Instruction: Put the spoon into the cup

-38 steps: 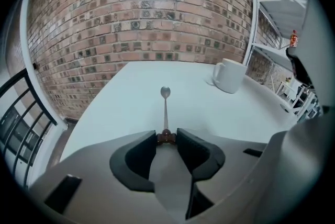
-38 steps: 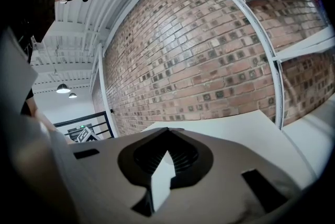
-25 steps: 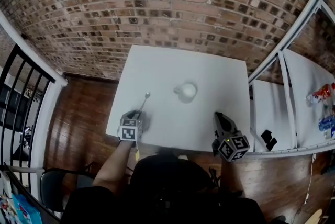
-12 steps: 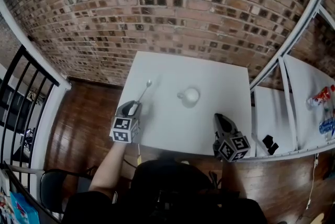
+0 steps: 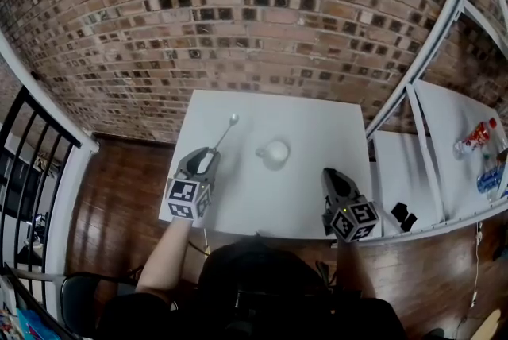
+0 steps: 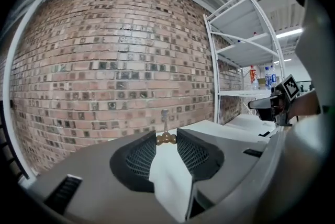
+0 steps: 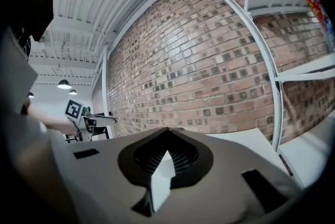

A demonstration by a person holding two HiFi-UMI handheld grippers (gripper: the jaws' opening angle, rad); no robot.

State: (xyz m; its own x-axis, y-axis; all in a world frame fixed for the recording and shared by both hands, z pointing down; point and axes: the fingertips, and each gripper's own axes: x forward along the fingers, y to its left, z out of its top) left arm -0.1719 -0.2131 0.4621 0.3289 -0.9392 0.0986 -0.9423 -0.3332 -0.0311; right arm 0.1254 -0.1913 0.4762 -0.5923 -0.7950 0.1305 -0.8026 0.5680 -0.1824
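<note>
A metal spoon [image 5: 225, 132] with a brass-coloured handle end [image 6: 166, 137] is held off the white table [image 5: 317, 120]; its bowl [image 5: 233, 119] points toward the brick wall. My left gripper [image 5: 208, 154] is shut on the handle end, over the table's left part. In the left gripper view the spoon's stem [image 6: 165, 122] sticks out beyond the jaws. The white cup [image 5: 275, 152] stands upright mid-table, to the right of the spoon and apart from it. My right gripper [image 5: 331, 178] hovers over the table's front right, shut and holding nothing, with its tips [image 7: 166, 133] meeting.
A brick wall [image 5: 238, 13] rises behind the table. White shelving [image 5: 429, 132] with bottles [image 5: 475, 138] stands at the right, and a small black object [image 5: 402, 213] lies on its lower shelf. A black railing [image 5: 32, 140] runs along the left over wooden floor.
The left gripper has lifted the spoon off the table and swung it up and forward toward the wall. The right gripper has risen slightly. The cup has stayed put.
</note>
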